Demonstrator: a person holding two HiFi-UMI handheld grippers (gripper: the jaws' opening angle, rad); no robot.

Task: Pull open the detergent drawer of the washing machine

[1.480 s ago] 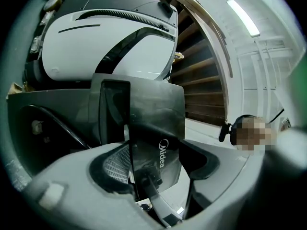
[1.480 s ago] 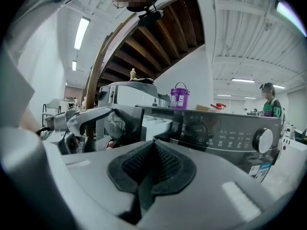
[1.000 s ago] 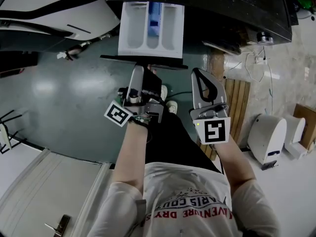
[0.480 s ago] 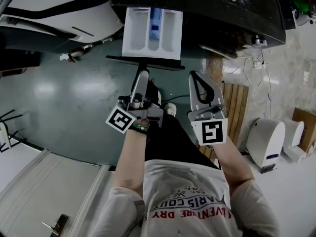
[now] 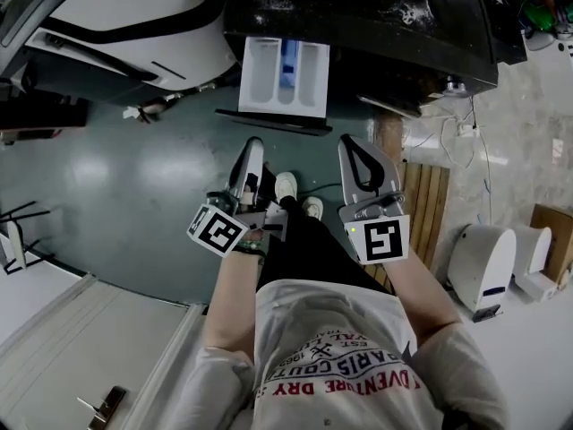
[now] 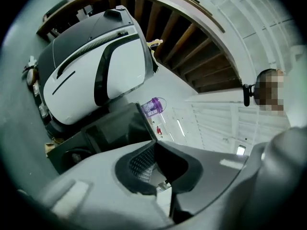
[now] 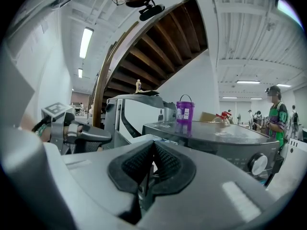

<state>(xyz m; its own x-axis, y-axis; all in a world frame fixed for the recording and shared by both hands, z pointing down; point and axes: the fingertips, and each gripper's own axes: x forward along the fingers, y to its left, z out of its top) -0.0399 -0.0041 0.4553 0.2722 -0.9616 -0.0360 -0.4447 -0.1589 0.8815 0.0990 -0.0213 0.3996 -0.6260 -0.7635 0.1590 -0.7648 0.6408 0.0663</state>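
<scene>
Now detergent drawer (image 5: 261, 79) open, left gripper (image 5: 254, 145) closed, right gripper (image 5: 353, 142) closed

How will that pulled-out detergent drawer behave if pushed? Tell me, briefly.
The detergent drawer stands pulled out of the washing machine, so a push straight in would probably slide it back easily. It looks like thin white plastic split into compartments, so it is likely light. Sticking out unsupported over the floor, it may flex if pressed downward.

Ceiling strip lights (image 7: 86, 42) give bright, even light; the teal floor (image 5: 116, 168) shows soft glare. Both gripper views bulge fisheye, corners black, foreground perhaps slightly soft.
</scene>
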